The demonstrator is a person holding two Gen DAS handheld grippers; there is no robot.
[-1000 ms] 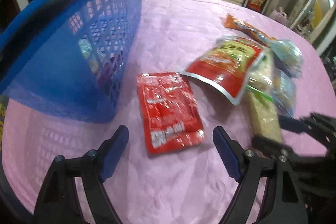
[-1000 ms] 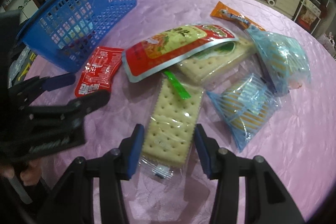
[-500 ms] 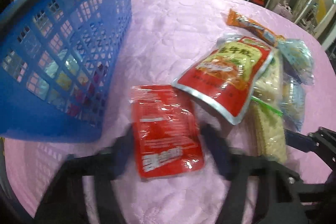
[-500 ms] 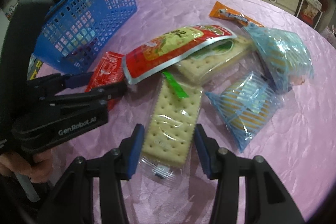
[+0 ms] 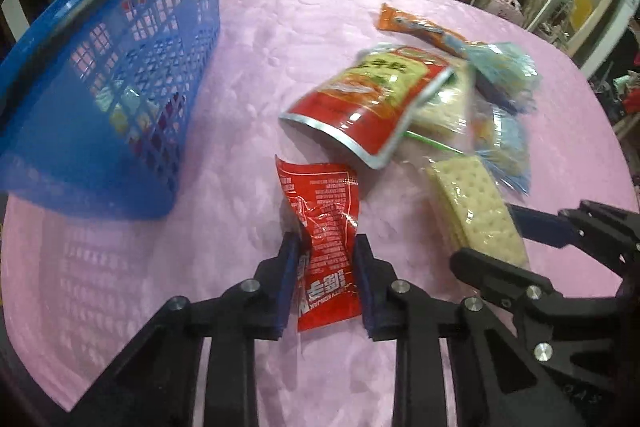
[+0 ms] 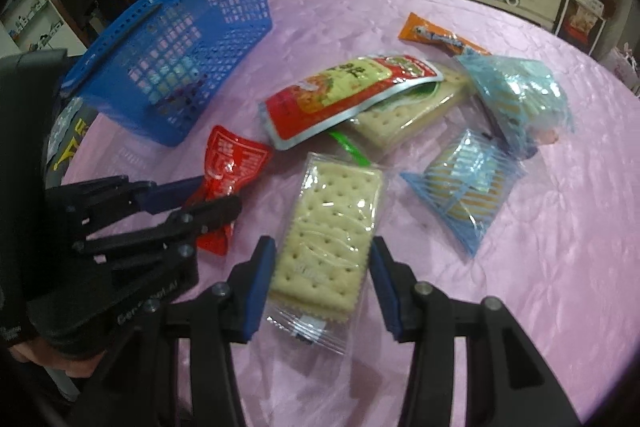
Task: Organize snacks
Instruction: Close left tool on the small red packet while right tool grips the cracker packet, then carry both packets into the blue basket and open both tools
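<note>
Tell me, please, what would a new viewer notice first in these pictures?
First, the left gripper shut on a crumpled red packet at the near side of the pink tablecloth. Beside it, the right gripper holds a clear cracker pack; a blue basket stands far left.

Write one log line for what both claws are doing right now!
left claw: shut on small red packet | right claw: shut on cracker pack | blue basket: packets not in yet

- Left tongs (image 5: 326, 267): black plastic arms, blue pads, silver screw heads.
- Right tongs (image 6: 322, 275): same black frame, blue pads.
- White lettering on the left tongs' body.
</note>
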